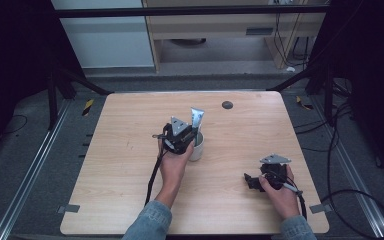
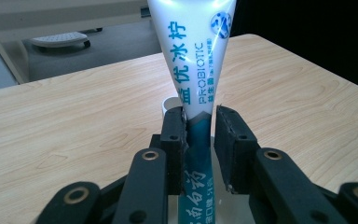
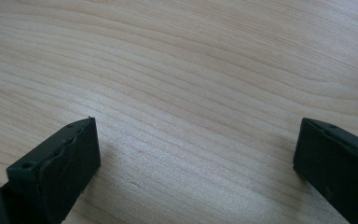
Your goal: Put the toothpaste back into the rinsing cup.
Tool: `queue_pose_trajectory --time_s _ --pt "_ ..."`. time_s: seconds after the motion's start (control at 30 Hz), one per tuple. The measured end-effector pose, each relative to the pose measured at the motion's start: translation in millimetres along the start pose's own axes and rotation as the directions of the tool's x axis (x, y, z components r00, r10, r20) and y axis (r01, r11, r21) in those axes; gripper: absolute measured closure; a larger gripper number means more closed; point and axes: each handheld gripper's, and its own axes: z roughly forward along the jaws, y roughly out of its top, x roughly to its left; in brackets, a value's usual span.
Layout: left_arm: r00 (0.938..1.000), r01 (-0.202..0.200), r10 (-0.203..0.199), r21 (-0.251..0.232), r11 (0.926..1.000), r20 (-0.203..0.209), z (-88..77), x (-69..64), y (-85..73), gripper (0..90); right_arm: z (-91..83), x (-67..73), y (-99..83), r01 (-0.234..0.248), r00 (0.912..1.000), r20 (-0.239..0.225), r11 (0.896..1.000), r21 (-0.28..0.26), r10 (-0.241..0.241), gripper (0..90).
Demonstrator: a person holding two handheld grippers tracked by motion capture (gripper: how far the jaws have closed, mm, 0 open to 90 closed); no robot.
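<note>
1. One toothpaste tube [image 2: 193, 60] stands cap-down in a white cup [image 1: 198, 146], its flat crimped end fanning out above the left gripper [image 2: 200, 135].
2. By its look the tube is light and soft-walled with a slick printed skin; it would buckle under a hard squeeze, so the narrow lower body just above the cup rim seems the best place to take it.
3. That gripper's jaws stand narrow around that lower part: the left pad touches the tube, while a thin gap shows at the right pad, so the hold looks loose.
4. Right gripper [image 3: 196, 154] rests jaws wide, holding nothing, with bare table [image 3: 191, 70] between and ahead of them.
</note>
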Motion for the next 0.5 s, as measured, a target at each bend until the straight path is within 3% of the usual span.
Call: queue_pose_trajectory --time_s 0.5 --pt "0.9996 -0.027 0.027 0.013 0.9996 -0.001 -6.6 3.0 2.5 69.5 0.0 0.2 0.0 -0.002 1.0 0.0 1.0 0.0 0.002 0.7"
